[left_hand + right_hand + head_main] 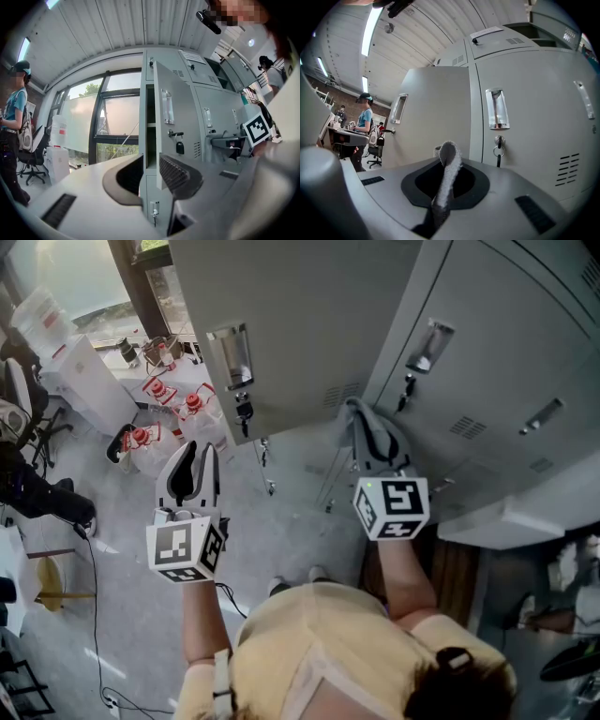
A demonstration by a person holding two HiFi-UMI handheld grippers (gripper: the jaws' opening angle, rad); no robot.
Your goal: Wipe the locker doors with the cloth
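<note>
Shared workplace locker area, office or lab workroom, not a home. Bank of tall grey sheet-metal lockers (pixel 506 381) with vent slots, shiny recessed handles (pixel 497 110) and small keys hanging in the locks (pixel 498 150). Pale ribbed metal ceiling (pixel 117 28) with long strip lights (pixel 372 26). Big dark-framed window (pixel 117 126), greenery outside. Black wheeled office chair (pixel 33 159), cluttered desk (pixel 347 136), red-brick wall (pixel 337 91) behind it. Clear plastic jugs with red labels (pixel 192 404) and a white plastic container (pixel 89 381) stand on the grey hard floor (pixel 131 615). A person in a teal shirt and cap (pixel 14 117) stands by the chair.
</note>
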